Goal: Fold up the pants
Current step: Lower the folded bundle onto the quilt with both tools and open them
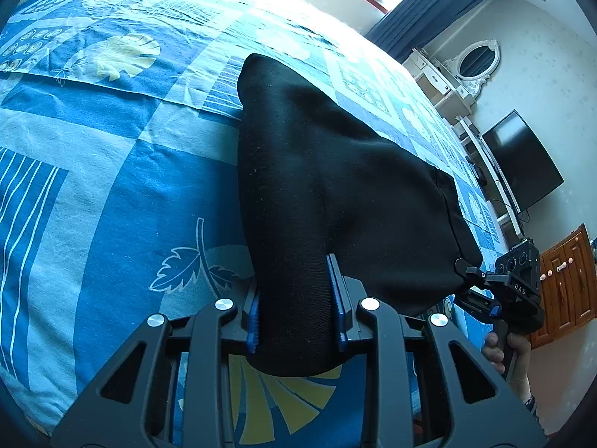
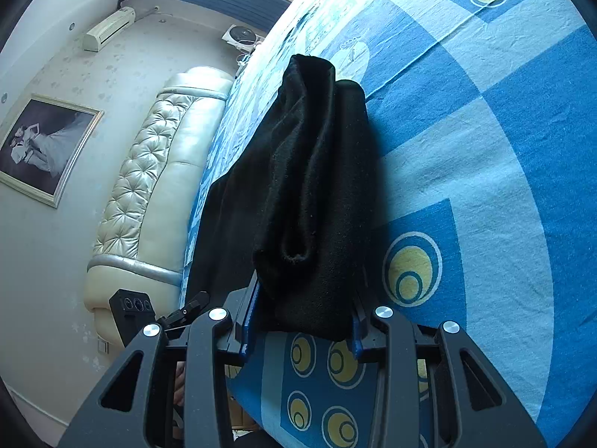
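Black pants hang lifted above a blue patterned bed sheet, stretched between both grippers. My left gripper is shut on a thick bunch of the black cloth, which fills the gap between its blue pads. In the left wrist view the right gripper pinches the cloth's far right corner, with a hand on its grip. In the right wrist view my right gripper is shut on a folded bundle of the pants, whose far end droops toward the sheet. The left gripper shows at lower left.
The bed sheet fills most of both views. A padded cream headboard, a framed picture and an air conditioner show in the right wrist view. A television, a white dresser and wooden cabinet doors stand beyond the bed.
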